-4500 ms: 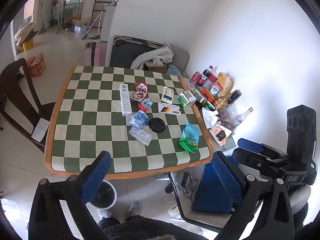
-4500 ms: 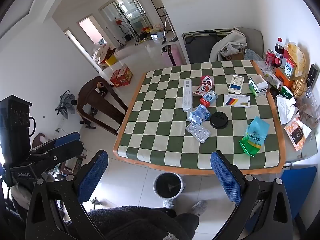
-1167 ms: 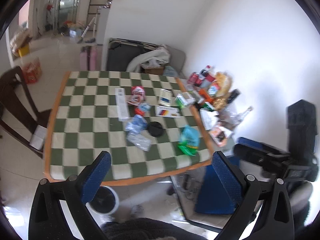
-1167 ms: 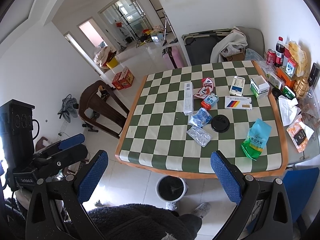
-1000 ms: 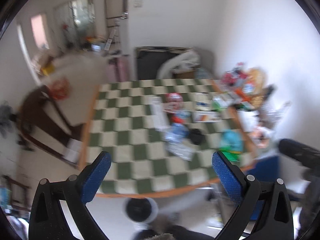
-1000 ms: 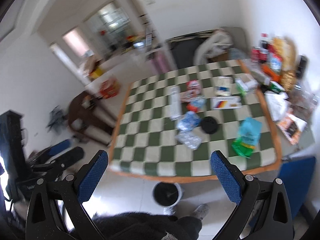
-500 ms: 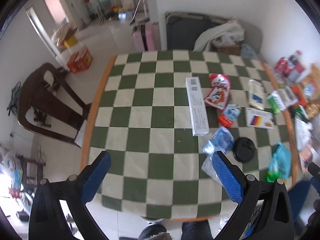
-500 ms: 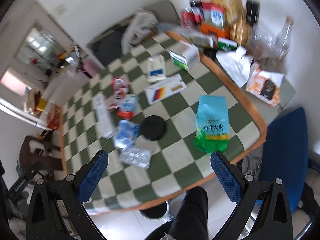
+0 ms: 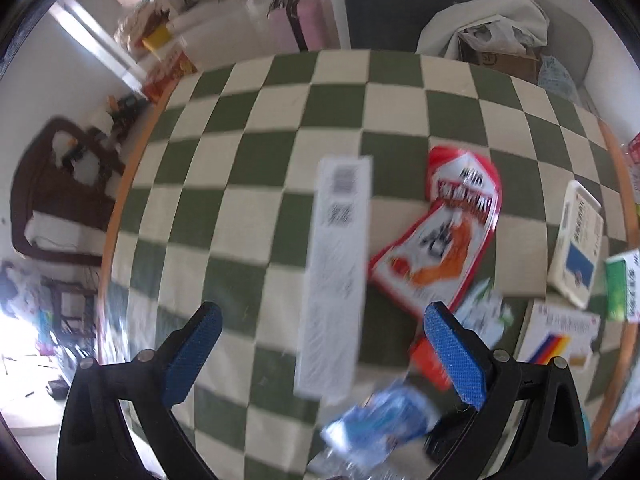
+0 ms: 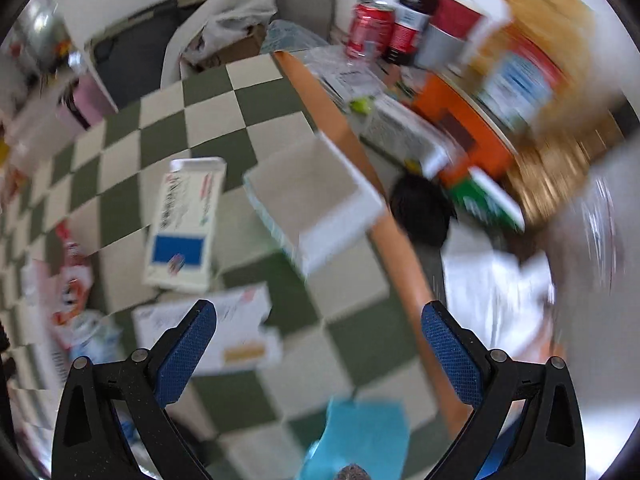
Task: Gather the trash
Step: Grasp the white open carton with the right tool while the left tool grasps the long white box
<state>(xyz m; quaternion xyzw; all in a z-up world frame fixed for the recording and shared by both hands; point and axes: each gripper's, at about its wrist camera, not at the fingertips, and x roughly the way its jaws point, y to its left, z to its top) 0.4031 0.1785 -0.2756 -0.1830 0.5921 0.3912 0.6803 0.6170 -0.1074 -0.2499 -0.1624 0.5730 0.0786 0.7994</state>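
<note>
Progress: nothing collected | left gripper (image 9: 320, 354): spread wide, empty, long white box (image 9: 336, 276) between fingers | right gripper (image 10: 318, 350): spread wide, empty, white carton (image 10: 312, 200) ahead

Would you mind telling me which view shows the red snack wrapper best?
The left wrist view: the red wrapper lies whole near mid-frame, right of the long white box, slightly blurred. The right wrist view catches only a blurred red-and-white sliver at its left edge.

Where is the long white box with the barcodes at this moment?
In the left wrist view, the long white box lies flat on the checkered table, between the open fingers of the left gripper, with the red snack wrapper just to its right.
</note>
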